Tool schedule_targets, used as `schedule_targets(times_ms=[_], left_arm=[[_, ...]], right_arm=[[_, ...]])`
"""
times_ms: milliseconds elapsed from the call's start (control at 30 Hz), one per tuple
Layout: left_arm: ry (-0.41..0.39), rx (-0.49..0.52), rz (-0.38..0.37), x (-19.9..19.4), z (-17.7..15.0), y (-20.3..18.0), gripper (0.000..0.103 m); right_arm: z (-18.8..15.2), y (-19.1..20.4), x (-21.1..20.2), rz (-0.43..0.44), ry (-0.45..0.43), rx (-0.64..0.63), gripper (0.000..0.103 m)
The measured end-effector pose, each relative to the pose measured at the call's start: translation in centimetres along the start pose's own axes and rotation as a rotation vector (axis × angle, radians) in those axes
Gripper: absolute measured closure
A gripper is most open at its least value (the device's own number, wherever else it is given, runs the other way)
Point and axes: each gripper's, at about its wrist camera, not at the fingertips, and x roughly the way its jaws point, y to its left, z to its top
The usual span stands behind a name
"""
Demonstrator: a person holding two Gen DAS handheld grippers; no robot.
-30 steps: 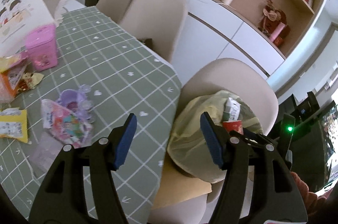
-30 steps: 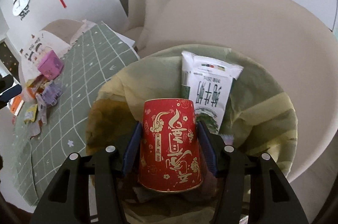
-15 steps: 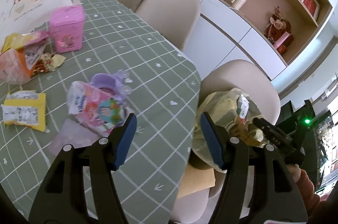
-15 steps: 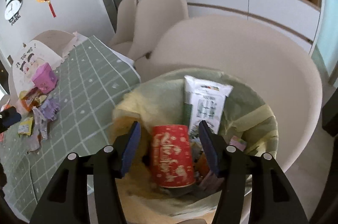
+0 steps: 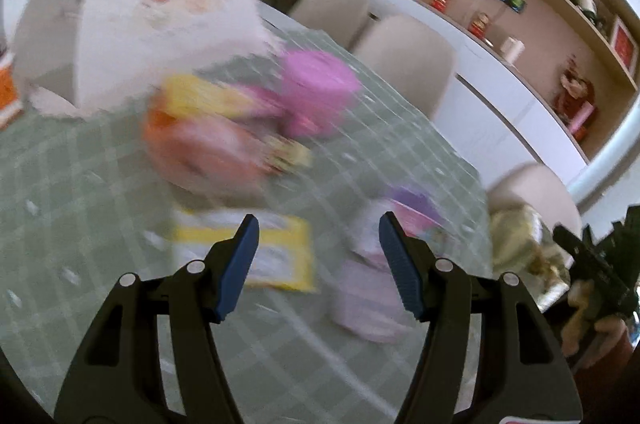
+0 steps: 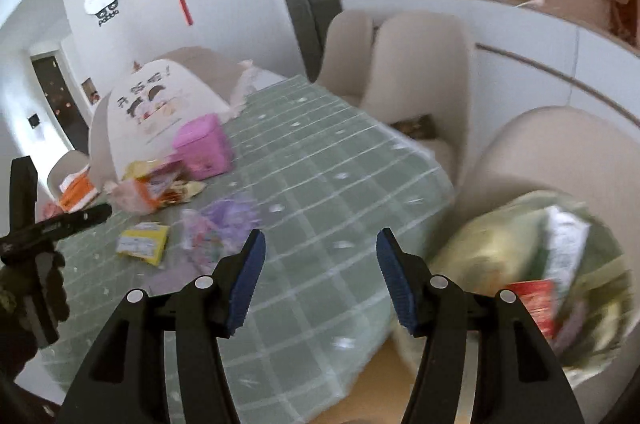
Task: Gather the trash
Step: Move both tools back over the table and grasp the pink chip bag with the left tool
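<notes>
My left gripper (image 5: 316, 264) is open over the green checked table (image 5: 80, 224), with nothing between its fingers. A yellow packet (image 5: 280, 252) lies just beyond its left finger, and a pink and purple wrapper (image 5: 372, 288) by its right finger. The view is blurred. My right gripper (image 6: 320, 276) is open and empty above the table's corner. To its right the yellow-green trash bag (image 6: 488, 248) sits on a chair. In the bag are a red paper cup (image 6: 536, 300) and a white packet (image 6: 564, 248).
An orange snack bag (image 6: 140, 192), a pink tin (image 6: 204, 146) and a white printed box (image 6: 160, 100) crowd the table's far end. Beige chairs (image 6: 420, 64) line the far side. Behind them runs a white cabinet (image 6: 540, 36) with shelves.
The right gripper let go of the red cup in the bag and pulled up and away toward the table. The left gripper swung from the chair to over the wrappers.
</notes>
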Motion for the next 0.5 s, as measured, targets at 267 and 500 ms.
schedule_targets(times_ms=[267,500], left_arm=[[-0.02,-0.127,0.046,1.8,5.9,10.3,0.044],[0.024,-0.169,0.039,6.0,7.5,12.1,0.044]], right_arm=[[-1.6,7.8,2.8,-0.087,0.055,-0.095,0.048],[-1.8,9.6,3.0,-0.178,0.061,-0.19,0.048]])
